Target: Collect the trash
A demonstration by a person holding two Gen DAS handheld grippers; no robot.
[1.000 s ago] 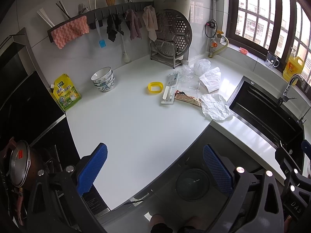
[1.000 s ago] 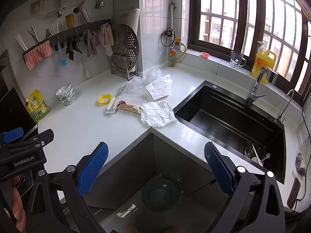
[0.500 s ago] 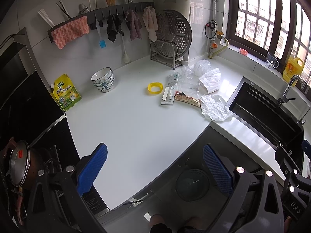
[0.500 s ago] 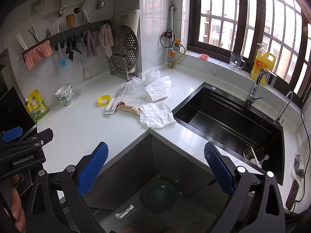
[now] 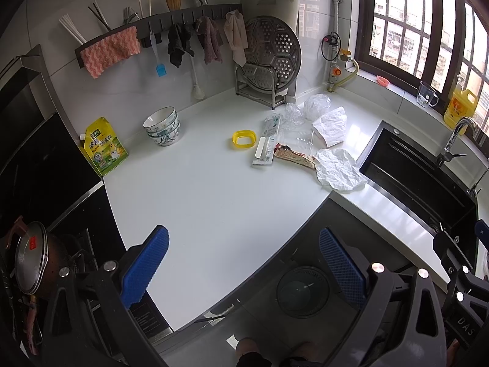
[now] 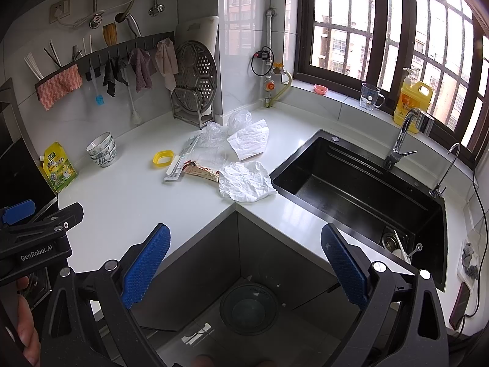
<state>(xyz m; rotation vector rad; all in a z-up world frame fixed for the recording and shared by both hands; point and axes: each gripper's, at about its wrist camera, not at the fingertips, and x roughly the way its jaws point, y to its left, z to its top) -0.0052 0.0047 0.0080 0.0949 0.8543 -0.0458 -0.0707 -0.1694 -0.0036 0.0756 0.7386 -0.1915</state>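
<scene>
Both grippers empty, fingers [image 5: 143, 266] spread; crumpled paper [image 6: 246, 180] on counter [image 5: 198, 202]

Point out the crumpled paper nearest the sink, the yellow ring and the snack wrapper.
crumpled paper [image 6: 244, 182], right wrist view, middle of the sheet
yellow ring [image 6: 163, 157], right wrist view, near rim
snack wrapper [image 5: 293, 155], left wrist view, middle of the printed face
</scene>
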